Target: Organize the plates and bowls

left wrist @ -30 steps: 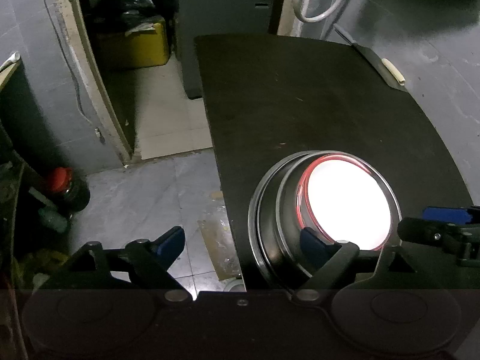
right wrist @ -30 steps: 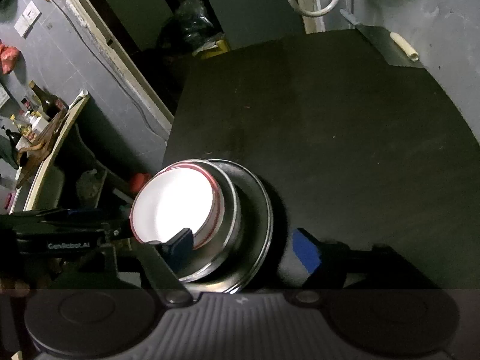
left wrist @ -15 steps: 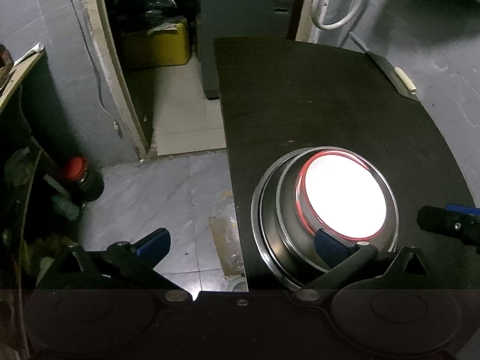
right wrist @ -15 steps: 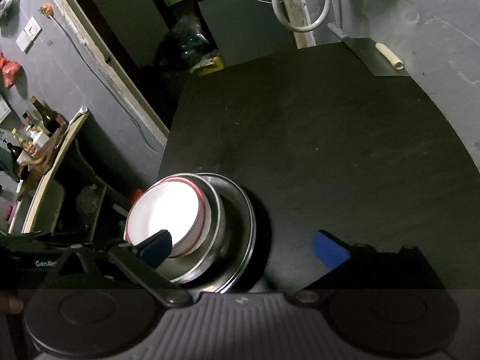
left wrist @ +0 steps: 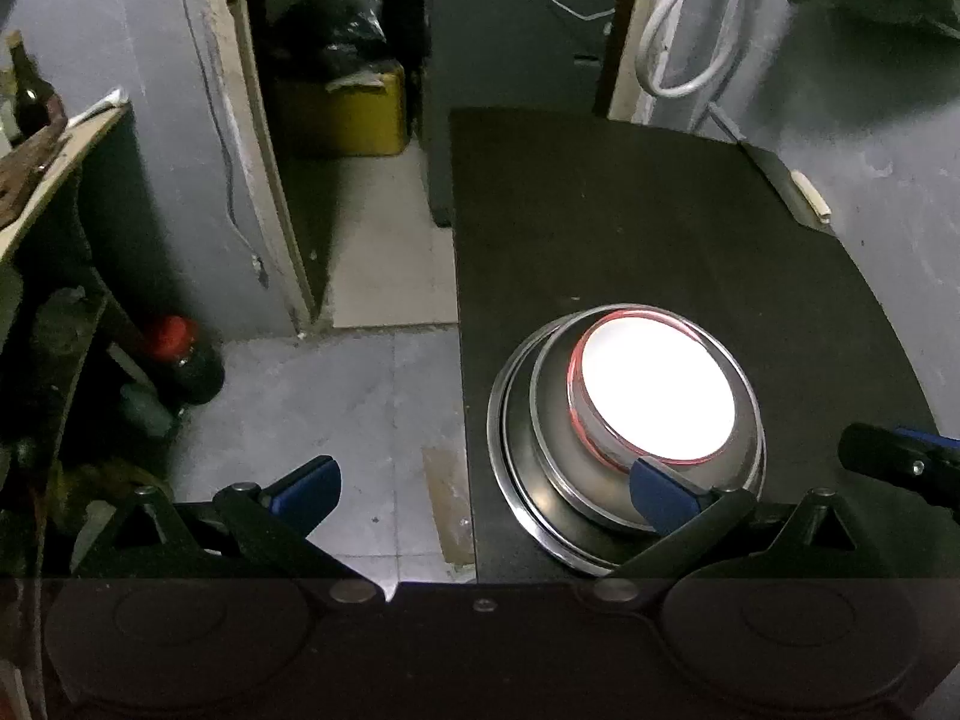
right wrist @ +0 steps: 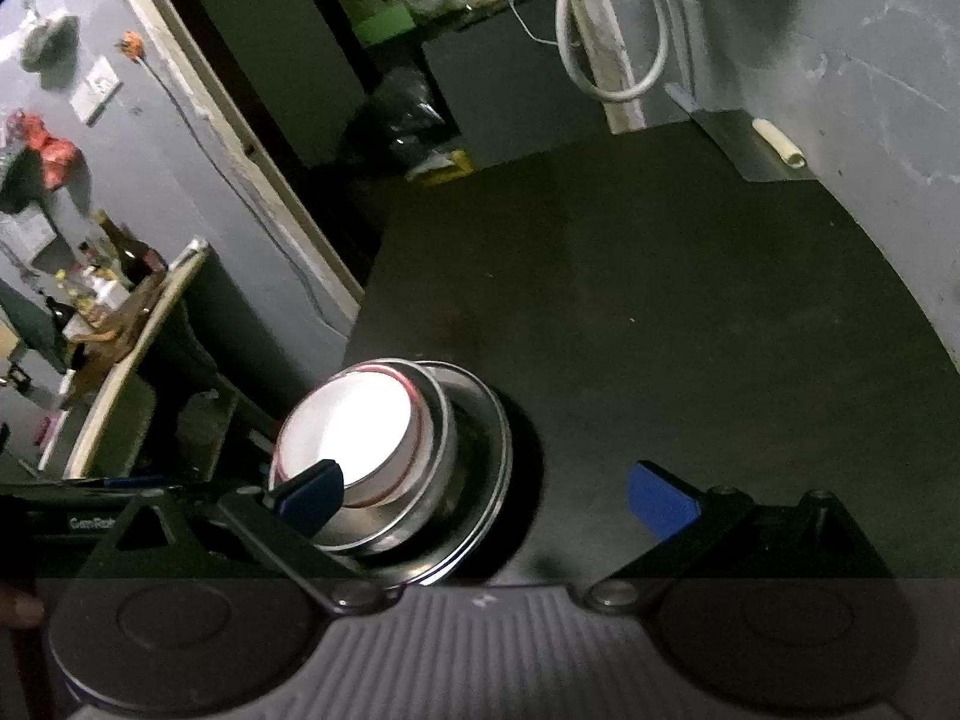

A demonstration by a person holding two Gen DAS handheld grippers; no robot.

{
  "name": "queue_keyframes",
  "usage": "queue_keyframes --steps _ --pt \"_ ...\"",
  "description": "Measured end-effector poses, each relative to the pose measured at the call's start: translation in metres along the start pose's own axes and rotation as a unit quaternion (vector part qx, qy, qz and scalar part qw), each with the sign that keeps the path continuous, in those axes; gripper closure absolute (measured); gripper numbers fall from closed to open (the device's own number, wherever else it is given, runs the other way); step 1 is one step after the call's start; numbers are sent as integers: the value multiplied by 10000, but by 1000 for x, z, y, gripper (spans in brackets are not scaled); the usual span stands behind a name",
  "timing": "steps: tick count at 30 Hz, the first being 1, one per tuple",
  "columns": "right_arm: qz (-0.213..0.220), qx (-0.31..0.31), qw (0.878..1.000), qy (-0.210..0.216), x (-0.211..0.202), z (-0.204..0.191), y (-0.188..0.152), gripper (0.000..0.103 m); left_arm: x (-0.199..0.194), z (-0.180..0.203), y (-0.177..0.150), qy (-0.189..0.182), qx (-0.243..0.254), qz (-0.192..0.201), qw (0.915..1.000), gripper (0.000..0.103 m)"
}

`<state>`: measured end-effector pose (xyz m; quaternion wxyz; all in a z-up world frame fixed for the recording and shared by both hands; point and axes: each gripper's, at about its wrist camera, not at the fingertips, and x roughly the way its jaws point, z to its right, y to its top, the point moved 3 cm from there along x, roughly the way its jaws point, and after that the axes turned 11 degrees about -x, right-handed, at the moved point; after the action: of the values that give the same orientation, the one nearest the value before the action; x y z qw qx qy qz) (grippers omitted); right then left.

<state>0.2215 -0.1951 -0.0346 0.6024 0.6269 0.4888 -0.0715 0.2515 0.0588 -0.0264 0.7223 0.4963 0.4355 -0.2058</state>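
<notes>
A white bowl with a red rim (left wrist: 657,390) sits nested in a steel bowl (left wrist: 558,420), which rests on a steel plate (left wrist: 510,480) near the left edge of the black table (left wrist: 630,228). The same stack shows in the right wrist view: white bowl (right wrist: 354,420), steel plate (right wrist: 486,450). My left gripper (left wrist: 486,489) is open, pulled back above the stack's near side, nothing between its blue pads. My right gripper (right wrist: 486,495) is open too, its left pad hanging over the bowl's near rim without gripping. The right gripper's tip (left wrist: 900,462) shows at the far right of the left wrist view.
A cleaver with a pale handle (left wrist: 798,192) lies at the table's far right corner by the wall. Left of the table are a tiled floor (left wrist: 336,396), a red-capped jar (left wrist: 180,348), a doorway with a yellow box (left wrist: 354,114) and a cluttered shelf (right wrist: 120,300).
Both grippers opened wider and drew back and up from the stack, which now looks smaller and farther. The bowls and plate stayed put on the table.
</notes>
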Motion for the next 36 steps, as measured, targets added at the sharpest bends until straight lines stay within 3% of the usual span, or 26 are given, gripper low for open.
queue_keyframes --steps 4,13,24,30,36 --pt "220 -25 9996 154 -9 0 -5 0 -14 6 -7 54 19 212 9998 1" --pt "423 -225 9988 69 -24 -6 -9 0 -36 15 -20 239 104 619 9977 1" --pt "842 -291 9958 -225 -51 -29 -21 0 -62 7 -28 -139 94 1209 9925 1" --pt "1185 -172 9903 -702 -73 -52 -35 0 -86 -11 -33 -651 117 1492 9866 1" --pt "1451 211 9816 -1223 -97 -74 -55 0 -110 -28 -46 -873 327 1801 9792 1"
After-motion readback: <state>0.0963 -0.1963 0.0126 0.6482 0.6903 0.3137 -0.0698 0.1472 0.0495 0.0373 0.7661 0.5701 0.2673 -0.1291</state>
